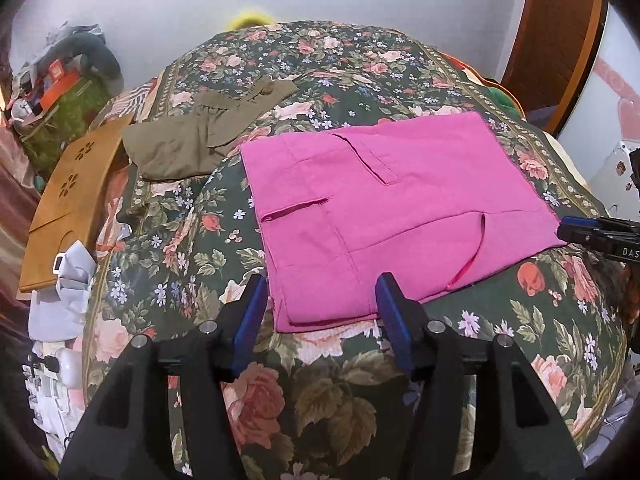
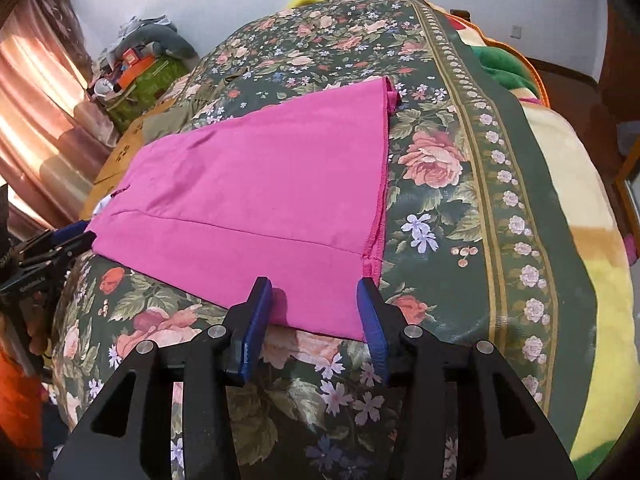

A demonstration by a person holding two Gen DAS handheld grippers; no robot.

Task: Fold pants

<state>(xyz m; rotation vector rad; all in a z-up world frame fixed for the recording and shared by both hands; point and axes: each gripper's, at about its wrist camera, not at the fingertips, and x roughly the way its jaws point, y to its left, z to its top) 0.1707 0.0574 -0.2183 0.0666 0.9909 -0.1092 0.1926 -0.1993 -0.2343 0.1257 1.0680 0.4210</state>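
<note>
The bright pink woven-cloth pants (image 1: 384, 208) lay flat on the dark green floral quilted bedspread (image 1: 320, 400), folded into a rough rectangle. In the left wrist view their near corner sat at 12 o'clock, just past the left gripper (image 1: 322, 300), whose blue-padded fingers (image 1: 390, 304) stood wide apart on either side of that corner — holding nothing, and whether they brushed the cloth could not be told. The right gripper (image 1: 588, 232) showed at 3 o'clock in that view, beside the pants' far corner.

In the right wrist view the pants (image 2: 256, 192) spread from 12 toward 10 o'clock, their stitched hem edge running along the right side. The right gripper (image 2: 316, 296) was likewise spread wide and empty, its fingers (image 2: 262, 300) straddling the near hem corner; contact was unclear. The left gripper (image 2: 52, 248) appeared at 9 o'clock by the opposite corner.

The pink fabric looked smooth and matte, with slit pockets and creased seams. A crumpled olive-brown cloth garment (image 1: 200, 132) lay on the bedspread at 11 o'clock, well apart from the pants, and a flat brown wooden board with flower-shaped cutouts (image 1: 72, 196) rested at 10 o'clock by the bed's edge.
</note>
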